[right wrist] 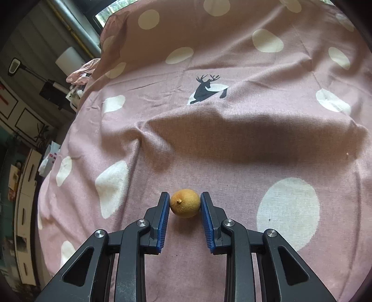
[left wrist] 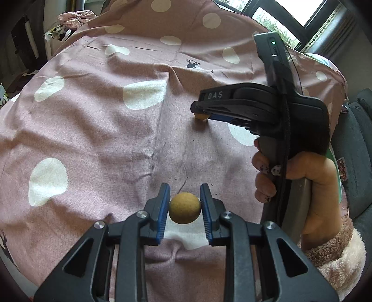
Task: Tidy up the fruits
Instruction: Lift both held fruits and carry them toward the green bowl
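In the left wrist view my left gripper is shut on a small round tan fruit, both blue pads touching its sides, above the pink spotted cloth. My right gripper shows at the right of that view, held by a hand, with a second tan fruit at its tip. In the right wrist view my right gripper is shut on this fruit, stem end facing the camera, low over the cloth.
The pink cloth with white spots and a deer print covers a soft surface with folds. A bundle of clothes lies at the far left edge. A window is behind. Furniture stands left of the bed.
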Motion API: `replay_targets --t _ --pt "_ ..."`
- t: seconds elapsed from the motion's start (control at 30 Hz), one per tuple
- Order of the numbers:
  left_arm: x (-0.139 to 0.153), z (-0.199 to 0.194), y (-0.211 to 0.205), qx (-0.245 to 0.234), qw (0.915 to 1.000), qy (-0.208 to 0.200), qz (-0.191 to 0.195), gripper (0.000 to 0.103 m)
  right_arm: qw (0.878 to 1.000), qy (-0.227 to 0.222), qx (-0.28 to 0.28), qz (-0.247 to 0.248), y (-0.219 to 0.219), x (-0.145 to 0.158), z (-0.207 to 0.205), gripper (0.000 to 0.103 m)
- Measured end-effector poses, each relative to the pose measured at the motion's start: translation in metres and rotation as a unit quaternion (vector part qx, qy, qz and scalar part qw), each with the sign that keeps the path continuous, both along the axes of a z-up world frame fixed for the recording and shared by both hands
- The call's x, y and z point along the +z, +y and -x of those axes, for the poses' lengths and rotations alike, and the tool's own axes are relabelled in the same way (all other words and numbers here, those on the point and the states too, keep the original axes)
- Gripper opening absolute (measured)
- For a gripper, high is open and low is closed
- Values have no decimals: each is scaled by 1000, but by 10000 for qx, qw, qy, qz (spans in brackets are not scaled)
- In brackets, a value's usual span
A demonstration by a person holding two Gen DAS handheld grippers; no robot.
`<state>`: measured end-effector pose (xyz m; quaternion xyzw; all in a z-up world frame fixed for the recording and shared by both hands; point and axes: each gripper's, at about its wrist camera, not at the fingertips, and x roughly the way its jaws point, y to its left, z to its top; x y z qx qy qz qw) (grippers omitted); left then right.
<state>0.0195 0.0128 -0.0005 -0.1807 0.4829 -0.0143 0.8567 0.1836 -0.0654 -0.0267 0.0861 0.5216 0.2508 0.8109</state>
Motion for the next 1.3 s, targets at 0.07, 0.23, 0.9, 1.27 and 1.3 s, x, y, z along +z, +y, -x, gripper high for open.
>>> replay_targets --t 0.07,0.23,0.9,1.27,1.3 --pt "1 2 -2 24 10000 -31 -9 26 10000 -9 -46 2 -13 4 4 29" --pt "1 3 -6 31 9999 -120 -24 26 9998 -149 -126 50 -55 19 33 29" --pt "-24 -14 -30 80 9992 40 -397 26 9992 -93 -377 65 -110 -2 102 29" --pt "-30 -15 -35 -63 9974 220 -689 29 9988 -127 -410 228 -108 -5 105 29" --pt "-30 -15 -35 -78 9973 236 -694 29 9988 -132 -410 224 -108 -5 105 29"
